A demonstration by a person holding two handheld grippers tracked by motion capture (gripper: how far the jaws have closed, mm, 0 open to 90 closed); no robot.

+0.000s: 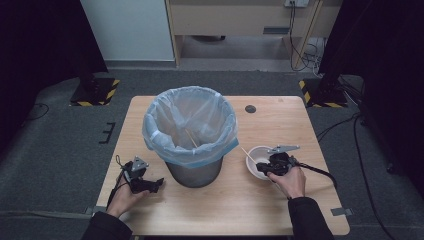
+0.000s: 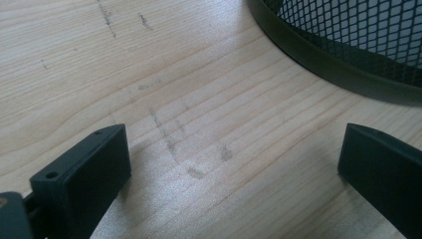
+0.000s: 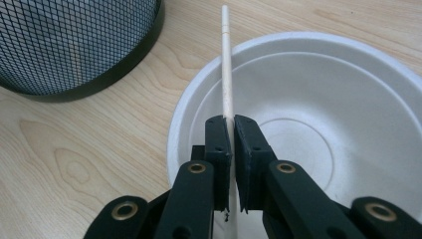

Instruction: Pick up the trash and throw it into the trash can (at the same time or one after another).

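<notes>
My right gripper (image 3: 230, 130) clamps the chopstick (image 3: 227, 64) over the white bowl (image 3: 348, 89), ready for the lined bin (image 1: 190, 130). My left gripper (image 2: 234, 164) rests open, unneeded.

Both forearms enter from the six o'clock edge of the high view. The left hand (image 1: 122, 197), at about seven o'clock, holds the left claw (image 1: 156, 184) low over the surface, pointing toward three o'clock, its jaws spread wide apart. The right hand (image 1: 290, 181), at about four o'clock, holds the right claw (image 3: 230, 124) pointing toward ten o'clock, jaws pinched nearly together on a thin stick (image 3: 227, 69).
</notes>
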